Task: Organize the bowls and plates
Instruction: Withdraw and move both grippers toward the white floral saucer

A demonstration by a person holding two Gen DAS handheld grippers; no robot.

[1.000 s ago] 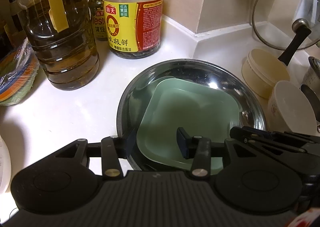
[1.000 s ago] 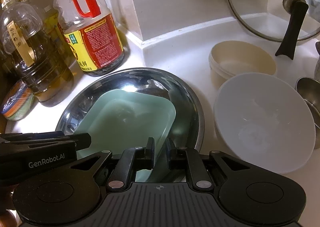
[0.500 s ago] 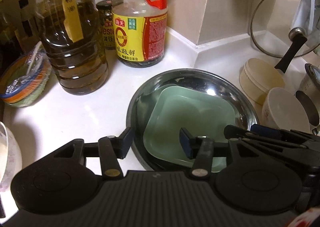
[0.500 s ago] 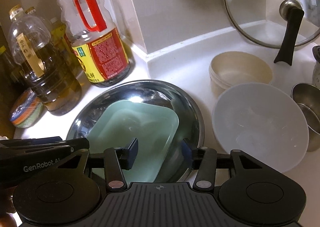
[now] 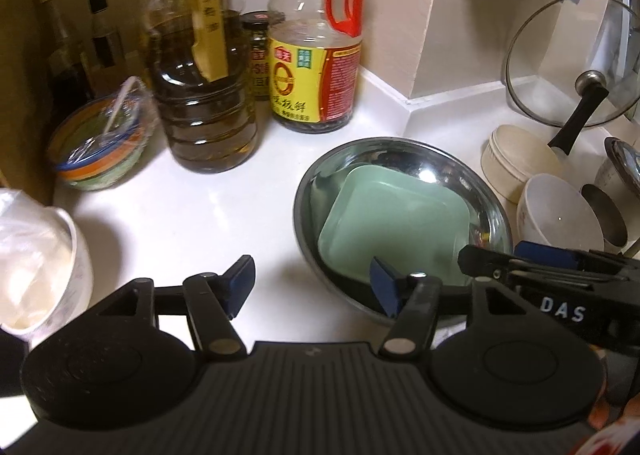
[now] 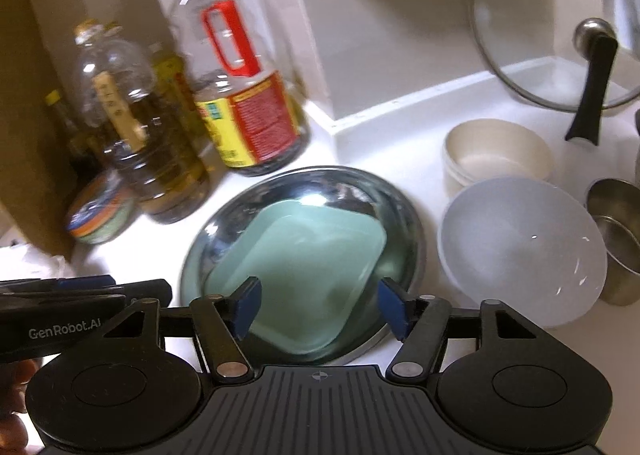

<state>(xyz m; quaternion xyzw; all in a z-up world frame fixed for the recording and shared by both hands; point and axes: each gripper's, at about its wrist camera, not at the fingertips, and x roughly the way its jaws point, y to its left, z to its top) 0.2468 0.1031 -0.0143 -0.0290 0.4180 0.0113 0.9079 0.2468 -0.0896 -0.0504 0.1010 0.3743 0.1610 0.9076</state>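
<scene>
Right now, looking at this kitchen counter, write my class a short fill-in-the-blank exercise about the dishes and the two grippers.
1. The green square plate lies inside the round ____ pan.
2. The big white bowl stands to the ____ of that pan in the right wrist view.
3. The handle on the soy sauce bottle is coloured ____.
4. The left gripper and right gripper hold ____.

Missing words: metal; right; red; nothing

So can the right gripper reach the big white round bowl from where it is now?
Probably yes. The right gripper, its jaws opening and empty, hangs over the steel plate's near edge; the big white round bowl stands just beside, with nothing between.
</scene>
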